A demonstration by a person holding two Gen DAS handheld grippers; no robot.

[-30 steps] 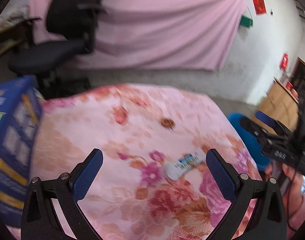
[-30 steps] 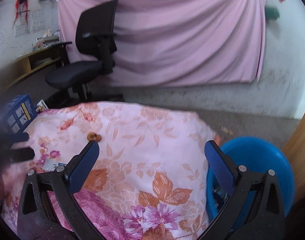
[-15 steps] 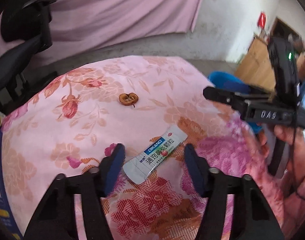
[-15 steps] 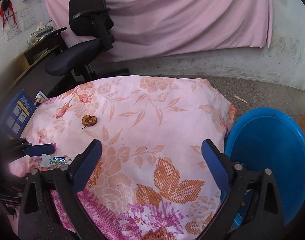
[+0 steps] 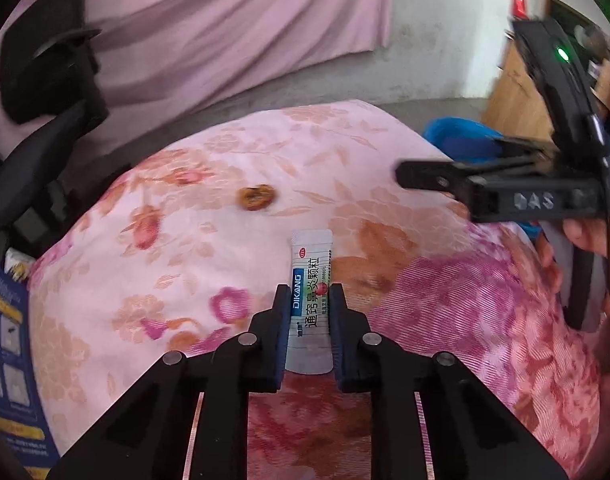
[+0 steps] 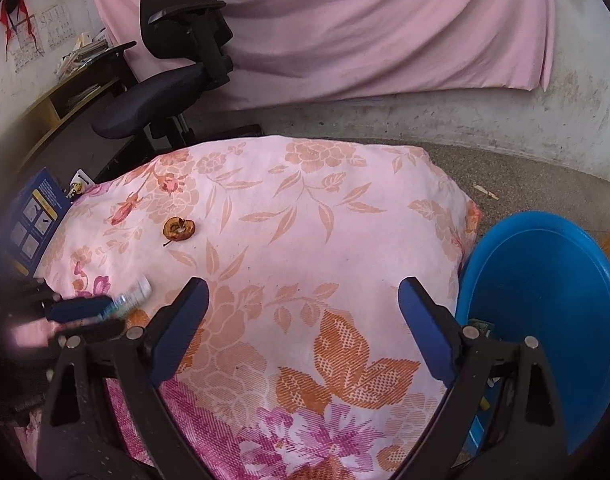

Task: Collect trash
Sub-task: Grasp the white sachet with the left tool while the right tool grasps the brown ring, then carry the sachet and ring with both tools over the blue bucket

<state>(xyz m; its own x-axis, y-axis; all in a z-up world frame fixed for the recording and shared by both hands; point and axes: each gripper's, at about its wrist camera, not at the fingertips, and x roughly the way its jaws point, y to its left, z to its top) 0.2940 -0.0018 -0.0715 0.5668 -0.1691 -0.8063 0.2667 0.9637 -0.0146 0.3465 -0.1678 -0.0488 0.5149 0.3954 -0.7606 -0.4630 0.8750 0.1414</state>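
Two tools: left tool (image 5: pixel 308 294) clamped lengthwise on the sachet (image 5: pixel 311 276), ready to lift; right tool (image 6: pixel 303 292) wide open, empty, beside the blue bin (image 6: pixel 545 264).

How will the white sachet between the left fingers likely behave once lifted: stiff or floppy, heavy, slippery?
The sachet looks thin and flat, so it is probably light. Its free end juts past the left gripper and may droop. The glossy printed film could slip, though the jaws close on both long edges, which should help hold it.

Glossy sachet (image 5: pixel 310 280), woven floral cloth (image 6: pixel 305 208)
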